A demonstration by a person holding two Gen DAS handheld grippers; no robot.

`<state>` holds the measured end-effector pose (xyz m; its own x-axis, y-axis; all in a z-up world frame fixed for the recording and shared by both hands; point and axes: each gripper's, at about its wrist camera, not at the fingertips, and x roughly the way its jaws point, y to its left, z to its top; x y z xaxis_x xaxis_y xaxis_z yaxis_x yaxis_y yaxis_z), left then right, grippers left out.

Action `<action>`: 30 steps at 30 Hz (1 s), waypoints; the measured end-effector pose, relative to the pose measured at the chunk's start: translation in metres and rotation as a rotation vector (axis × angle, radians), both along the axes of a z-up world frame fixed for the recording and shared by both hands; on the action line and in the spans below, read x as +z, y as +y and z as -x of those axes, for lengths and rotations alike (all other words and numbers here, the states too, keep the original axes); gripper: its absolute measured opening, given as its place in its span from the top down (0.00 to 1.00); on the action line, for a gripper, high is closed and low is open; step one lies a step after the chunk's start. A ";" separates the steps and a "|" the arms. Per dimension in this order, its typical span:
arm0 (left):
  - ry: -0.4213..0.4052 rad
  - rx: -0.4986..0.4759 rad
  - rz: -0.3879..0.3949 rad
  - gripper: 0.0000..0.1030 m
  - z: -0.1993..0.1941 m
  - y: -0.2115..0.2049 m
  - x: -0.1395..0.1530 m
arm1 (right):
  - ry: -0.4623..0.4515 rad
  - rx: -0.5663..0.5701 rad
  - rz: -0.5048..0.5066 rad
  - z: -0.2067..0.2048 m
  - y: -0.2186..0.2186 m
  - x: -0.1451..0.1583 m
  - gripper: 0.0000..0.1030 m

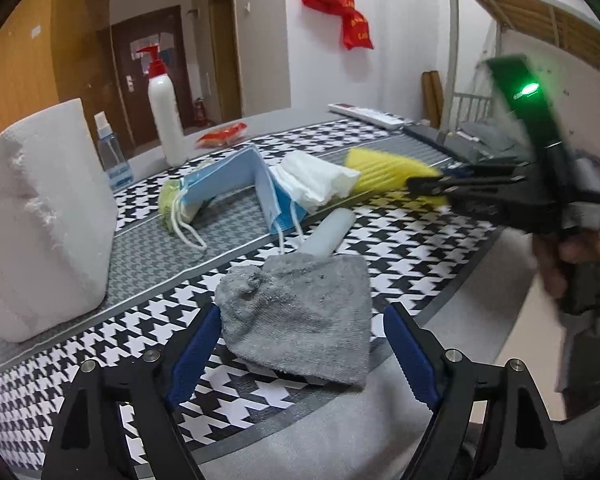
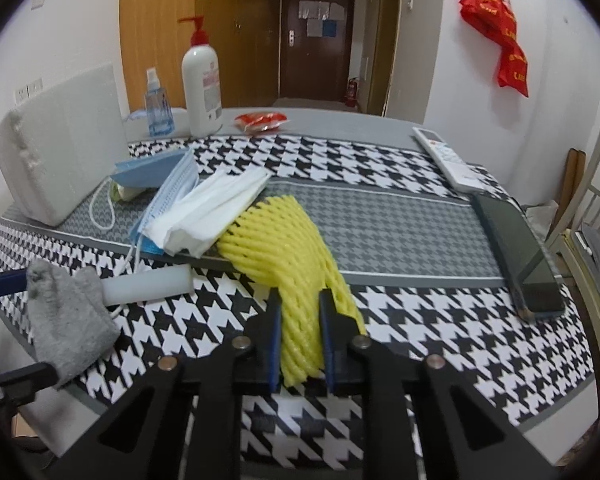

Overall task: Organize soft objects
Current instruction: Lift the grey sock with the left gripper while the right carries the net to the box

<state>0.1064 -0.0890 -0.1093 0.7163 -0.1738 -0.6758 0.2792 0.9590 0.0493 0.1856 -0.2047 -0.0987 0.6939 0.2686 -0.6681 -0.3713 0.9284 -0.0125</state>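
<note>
My right gripper (image 2: 300, 312) is shut on a yellow foam net (image 2: 284, 248), gripping its near end; the rest lies on the houndstooth cloth. It also shows in the left wrist view (image 1: 384, 170), with the right gripper (image 1: 424, 186) at its end. My left gripper (image 1: 300, 320) is open around a grey towel cloth (image 1: 300, 312) near the table's front edge, pads on either side, not closed. The grey cloth also shows in the right wrist view (image 2: 68, 320). Blue face masks (image 1: 236, 176), a folded white tissue (image 1: 320, 176) and a white foam tube (image 1: 332, 232) lie beyond.
A white styrofoam block (image 1: 40, 216) stands at left. A pump bottle (image 1: 166, 116), a small spray bottle (image 1: 112, 152) and a red packet (image 1: 222, 134) stand at the back. A remote (image 2: 448, 156) and a phone (image 2: 516, 252) lie at right.
</note>
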 end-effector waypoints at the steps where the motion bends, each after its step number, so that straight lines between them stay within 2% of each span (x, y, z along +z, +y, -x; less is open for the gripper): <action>1: 0.004 0.009 -0.014 0.28 -0.001 -0.001 -0.002 | -0.008 0.000 -0.008 0.003 -0.002 0.003 0.80; 3: 0.023 0.019 -0.023 0.39 -0.005 -0.001 -0.005 | -0.024 0.004 -0.023 0.010 -0.005 0.008 0.80; 7: 0.028 0.037 -0.034 0.49 -0.005 0.002 -0.006 | -0.049 0.015 -0.043 0.020 -0.007 0.016 0.80; 10: 0.034 0.044 -0.042 0.60 -0.005 0.003 -0.008 | -0.058 0.015 -0.057 0.023 -0.008 0.021 0.80; 11: 0.037 0.044 -0.047 0.66 -0.005 0.003 -0.009 | -0.061 0.017 -0.060 0.025 -0.008 0.022 0.80; 15: 0.033 0.037 -0.019 0.78 -0.002 0.007 -0.005 | -0.068 0.030 -0.071 0.028 -0.005 0.025 0.80; 18: 0.013 0.009 0.011 0.82 0.004 0.008 0.000 | -0.079 0.038 -0.082 0.031 -0.005 0.028 0.80; 24: -0.035 -0.011 0.073 0.82 0.014 0.015 0.020 | -0.093 0.058 -0.122 0.035 0.001 0.036 0.80; 27: -0.096 0.005 0.090 0.82 0.019 0.022 0.035 | -0.109 0.071 -0.142 0.039 0.005 0.042 0.80; 30: -0.121 0.028 0.096 0.82 0.020 0.028 0.045 | -0.124 0.086 -0.157 0.042 0.009 0.048 0.80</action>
